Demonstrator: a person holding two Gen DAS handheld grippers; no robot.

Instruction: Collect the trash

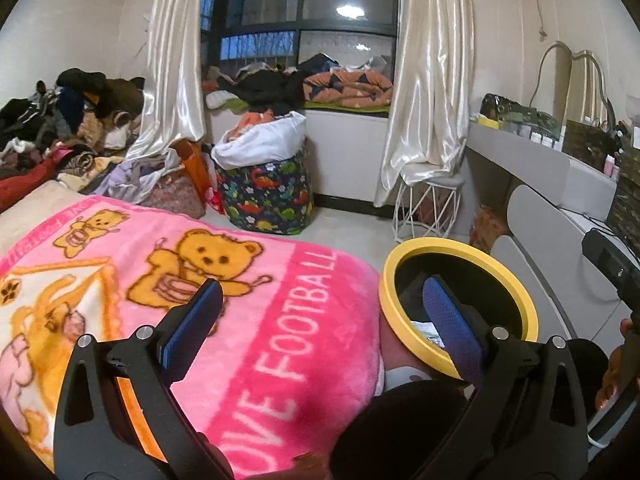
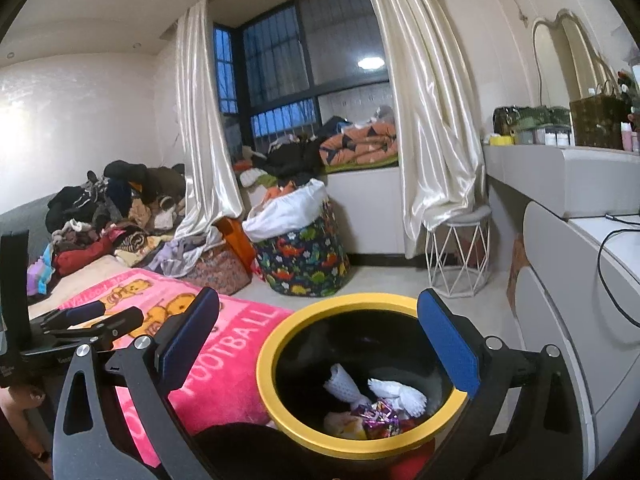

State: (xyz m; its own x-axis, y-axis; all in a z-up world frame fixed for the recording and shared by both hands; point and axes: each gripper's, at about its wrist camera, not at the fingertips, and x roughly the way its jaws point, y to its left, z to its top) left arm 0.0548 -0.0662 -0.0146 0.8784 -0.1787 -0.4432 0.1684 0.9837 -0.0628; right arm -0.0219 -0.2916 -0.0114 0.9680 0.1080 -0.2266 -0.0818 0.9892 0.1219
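Fuzzy pink blanket [image 1: 248,312]; round yellow-rimmed bin [image 2: 360,376] beside; both grippers [image 1: 320,320] [image 2: 320,336] wide, empty.

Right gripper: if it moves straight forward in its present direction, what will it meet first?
Probably the yellow-rimmed bin: the open right gripper points over its mouth, so the far rim comes first; depth is unclear.

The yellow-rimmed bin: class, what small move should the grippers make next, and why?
Probably turn away to look for more trash. Both the left gripper and right gripper are open and empty, and the yellow-rimmed bin already holds wrappers and white tissue.
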